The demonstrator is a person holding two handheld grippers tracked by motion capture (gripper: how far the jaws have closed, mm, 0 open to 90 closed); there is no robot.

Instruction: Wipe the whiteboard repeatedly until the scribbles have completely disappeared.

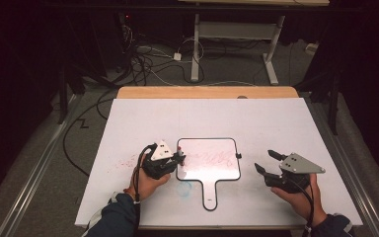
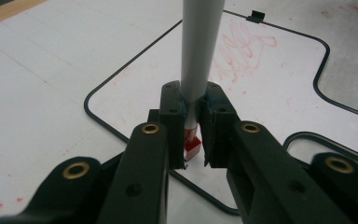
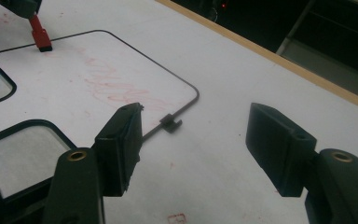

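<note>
A small whiteboard (image 1: pixel 207 173) with a black rim and a handle lies flat mid-table, with red scribble (image 1: pixel 212 158) across its upper part. My left gripper (image 1: pixel 180 159) is at the board's left edge, shut on a pale marker (image 2: pixel 200 42) that stands upright between the pads. The marker's red end (image 3: pixel 39 35) rests on the board near its corner. In the left gripper view the jaws (image 2: pixel 193 91) clamp the barrel low down. My right gripper (image 1: pixel 265 161) hovers just right of the board, open and holding nothing (image 3: pixel 196 116).
A black clip (image 1: pixel 238 156) sits on the board's right edge. A faint blue smudge (image 1: pixel 185 187) marks the white table sheet (image 1: pixel 276 118) beside the handle, and red specks lie left of the board. Beyond the wooden far edge are cables and desk legs.
</note>
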